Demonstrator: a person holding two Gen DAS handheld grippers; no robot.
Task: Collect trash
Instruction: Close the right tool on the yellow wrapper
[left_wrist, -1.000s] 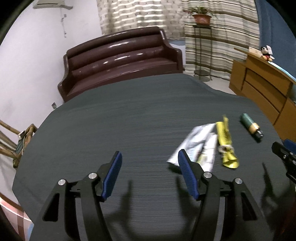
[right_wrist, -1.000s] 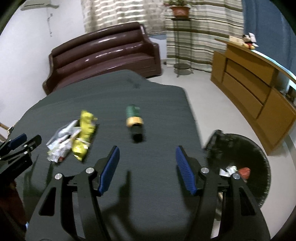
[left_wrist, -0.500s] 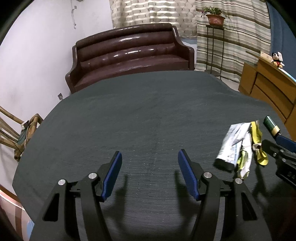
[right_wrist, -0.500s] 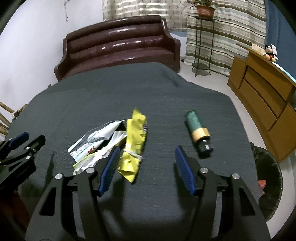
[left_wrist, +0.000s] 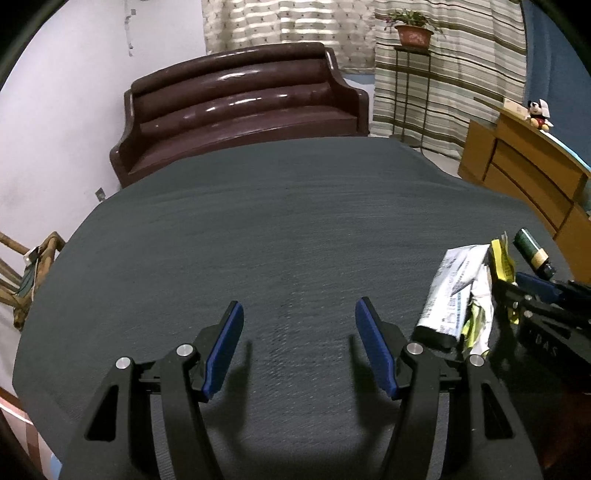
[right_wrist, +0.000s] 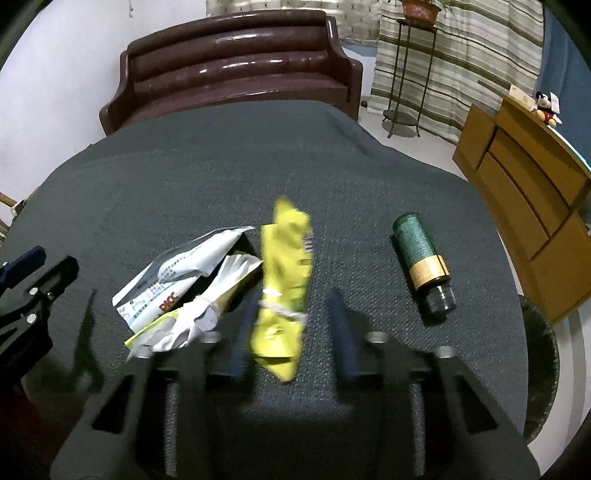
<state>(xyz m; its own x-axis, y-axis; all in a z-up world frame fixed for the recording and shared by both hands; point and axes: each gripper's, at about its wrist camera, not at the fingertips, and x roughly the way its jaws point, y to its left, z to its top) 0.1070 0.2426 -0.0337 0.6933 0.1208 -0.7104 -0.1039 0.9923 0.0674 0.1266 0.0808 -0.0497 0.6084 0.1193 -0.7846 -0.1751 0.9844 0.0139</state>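
Observation:
On the dark grey table lie a yellow wrapper (right_wrist: 284, 280), crumpled white wrappers (right_wrist: 184, 288) to its left and a green bottle (right_wrist: 419, 254) on its side to the right. My right gripper (right_wrist: 291, 325) is open, blurred, with its fingers on either side of the yellow wrapper's near end. My left gripper (left_wrist: 299, 343) is open and empty over bare table, left of the trash. In the left wrist view the white wrappers (left_wrist: 454, 291), yellow wrapper (left_wrist: 502, 258) and bottle (left_wrist: 533, 253) show at far right, with the right gripper's fingers (left_wrist: 535, 284) over them.
A black trash bin (right_wrist: 539, 365) stands on the floor past the table's right edge. A brown sofa (left_wrist: 240, 107) is behind the table, a wooden cabinet (right_wrist: 524, 192) at right, a plant stand (left_wrist: 410, 74) by the curtains, a wooden chair (left_wrist: 26, 273) at left.
My right gripper swung left from the bin side and dropped down over the yellow wrapper. My left gripper moved left, away from the trash.

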